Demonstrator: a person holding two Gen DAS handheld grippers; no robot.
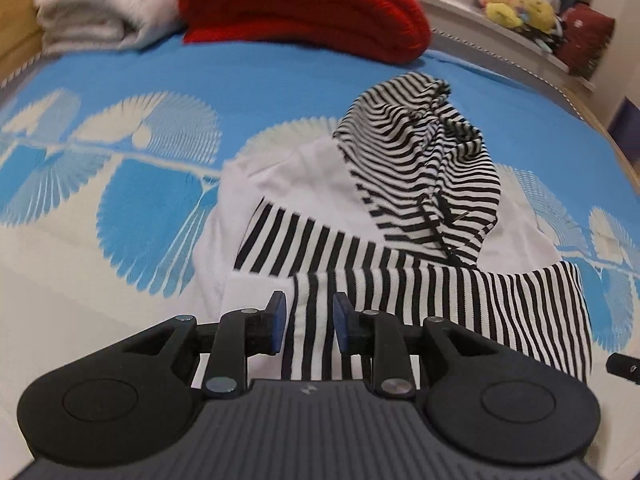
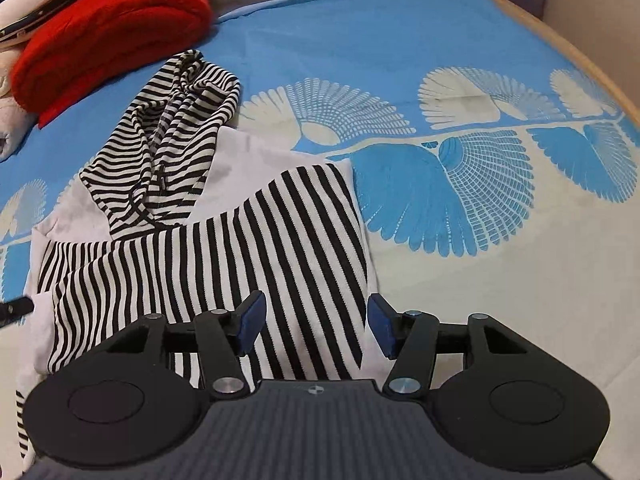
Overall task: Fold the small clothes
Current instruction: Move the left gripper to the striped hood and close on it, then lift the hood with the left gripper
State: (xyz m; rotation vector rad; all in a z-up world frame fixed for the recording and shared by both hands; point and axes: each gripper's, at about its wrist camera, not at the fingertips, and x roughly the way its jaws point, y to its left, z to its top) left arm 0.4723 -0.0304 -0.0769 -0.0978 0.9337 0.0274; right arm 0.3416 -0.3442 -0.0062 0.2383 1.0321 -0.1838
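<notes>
A small white hoodie with black-and-white striped sleeves and hood (image 1: 416, 160) lies on the blue and white bedspread (image 1: 120, 184). Its striped sleeves are folded across the white body. My left gripper (image 1: 308, 320) is open just above the near striped sleeve, with nothing between its blue pads. In the right wrist view the same hoodie (image 2: 224, 240) lies at left and centre. My right gripper (image 2: 316, 324) is open wider, over the right end of the striped sleeve near the garment's right edge, holding nothing.
A folded red knit (image 1: 304, 4) and a cream blanket (image 1: 100, 8) lie at the far side of the bed. Soft toys (image 1: 516, 4) sit on a ledge at back right. The bed's wooden edge (image 2: 580, 56) curves along the right.
</notes>
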